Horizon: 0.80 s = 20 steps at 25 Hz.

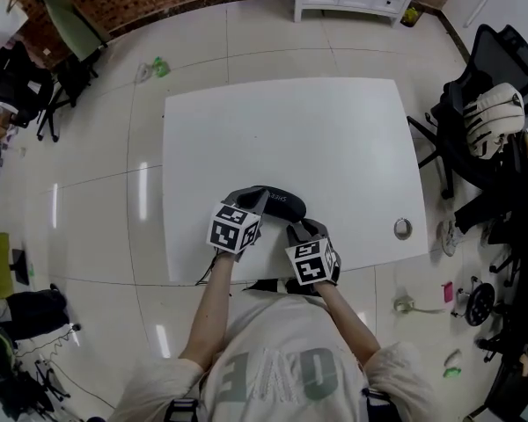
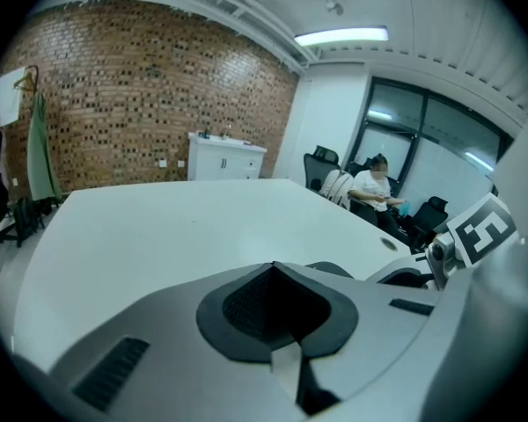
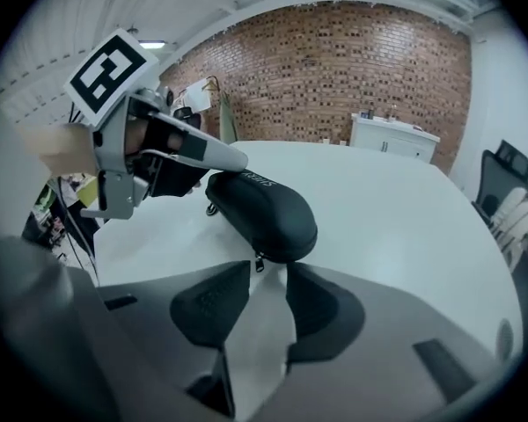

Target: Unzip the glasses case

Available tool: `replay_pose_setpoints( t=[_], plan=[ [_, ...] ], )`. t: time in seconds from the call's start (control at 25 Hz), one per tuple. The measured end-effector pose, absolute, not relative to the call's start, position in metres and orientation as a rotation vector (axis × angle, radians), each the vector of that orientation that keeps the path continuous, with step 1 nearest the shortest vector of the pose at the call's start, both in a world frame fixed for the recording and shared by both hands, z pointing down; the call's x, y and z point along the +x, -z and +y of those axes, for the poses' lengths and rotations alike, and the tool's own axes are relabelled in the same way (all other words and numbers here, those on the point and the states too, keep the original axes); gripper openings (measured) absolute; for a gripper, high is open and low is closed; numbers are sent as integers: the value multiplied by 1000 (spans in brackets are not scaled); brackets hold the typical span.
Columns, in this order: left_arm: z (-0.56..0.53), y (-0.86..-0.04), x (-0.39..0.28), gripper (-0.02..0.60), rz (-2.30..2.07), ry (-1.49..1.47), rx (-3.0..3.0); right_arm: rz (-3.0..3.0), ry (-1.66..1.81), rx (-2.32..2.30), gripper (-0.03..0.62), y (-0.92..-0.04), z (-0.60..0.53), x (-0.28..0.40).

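The black oval glasses case (image 3: 264, 209) is lying near the front edge of the white tabletop (image 1: 334, 139). The left claw (image 2: 273, 269) is pressed together at its far end. The right claw (image 3: 266, 275) is spread and empty, just before the small zipper pull (image 3: 259, 263). If it is closing off-centre, it is risking a miss of this tiny pull.

Glasses case (image 1: 277, 202) on white table (image 1: 317, 139)

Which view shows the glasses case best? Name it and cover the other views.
The right gripper view: the glasses case fills the middle, zipper pull visible at its near end. The head view shows it small and partly covered; the left gripper view, at most a dark sliver.
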<state>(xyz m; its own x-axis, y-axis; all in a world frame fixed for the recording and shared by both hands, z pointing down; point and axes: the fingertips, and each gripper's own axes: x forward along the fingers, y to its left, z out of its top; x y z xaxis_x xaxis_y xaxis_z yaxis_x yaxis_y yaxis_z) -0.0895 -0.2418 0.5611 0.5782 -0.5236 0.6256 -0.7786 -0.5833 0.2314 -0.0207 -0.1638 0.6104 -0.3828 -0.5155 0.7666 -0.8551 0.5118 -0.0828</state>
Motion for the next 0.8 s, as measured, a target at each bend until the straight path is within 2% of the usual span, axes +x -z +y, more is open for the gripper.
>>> replay_pose_setpoints(
  t=[0.16,0.24,0.36,0.8],
  plan=[
    [-242,-560,-90,3,-1020,-672,2329,-2023,-653,1194,124,-611,-169,-18],
    [-242,-561,-91,3,-1004,-659,2334,-2001,-649,1216,51,-613,-170,-16],
    [-242,-560,-93,3,-977,-638,2341,-1985,-620,1202,3,-617,-168,-17],
    [-239,-561,-92,3,-996,-601,2356,-2060,-458,1076,-2,-603,-152,-13]
  ],
)
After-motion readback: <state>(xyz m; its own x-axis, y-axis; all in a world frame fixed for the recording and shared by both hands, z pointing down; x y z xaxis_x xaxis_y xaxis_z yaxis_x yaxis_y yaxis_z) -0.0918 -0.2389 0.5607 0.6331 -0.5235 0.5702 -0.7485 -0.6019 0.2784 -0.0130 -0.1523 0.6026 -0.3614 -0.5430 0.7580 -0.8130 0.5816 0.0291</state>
